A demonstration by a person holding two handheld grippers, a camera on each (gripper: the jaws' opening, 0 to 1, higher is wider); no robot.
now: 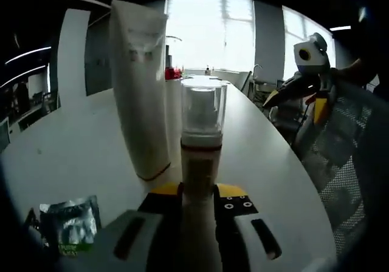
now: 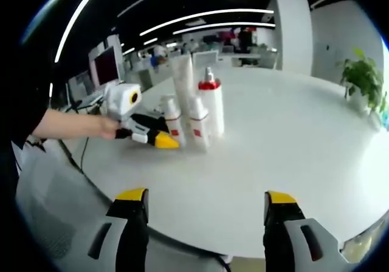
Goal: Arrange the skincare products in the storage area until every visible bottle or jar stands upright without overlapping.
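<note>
- Skincare products (image 2: 194, 111) stand in a tight cluster on the white bench (image 2: 292, 156), near the edge where the person's hand comes in; we count a tall tube, a red-collared pump bottle and two or three shorter white bottles, all upright as far as we can tell.
- Tall white tube (image 1: 141, 90) stands on its cap just beside the bottle we hold. In our judgement it is the likeliest to topple: it is high and narrow, and a sideways nudge from the left tongs or the held bottle could tip it into its neighbours.
- Red-collared pump bottle (image 2: 211, 105) stands just behind the short ones, touching or nearly so; crowding like this could end in overlap if anything is pushed inward.
- Left tongs (image 1: 199, 206) are clamped on a clear-capped bottle (image 1: 202, 144), low on its body. Released while tilted, or dragged on opening, it could fall.
- Right tongs (image 2: 206, 208) are spread wide with nothing between them, hovering off the near edge of the bench, well apart from the cluster.
- Dark crumpled wrapper (image 1: 68, 224) lies near the bench edge beside the left tongs; it could snag a low sweep.
- Contents: the clear cap shows a pump head inside; the bottles are opaque, so we cannot tell their fill.
</note>
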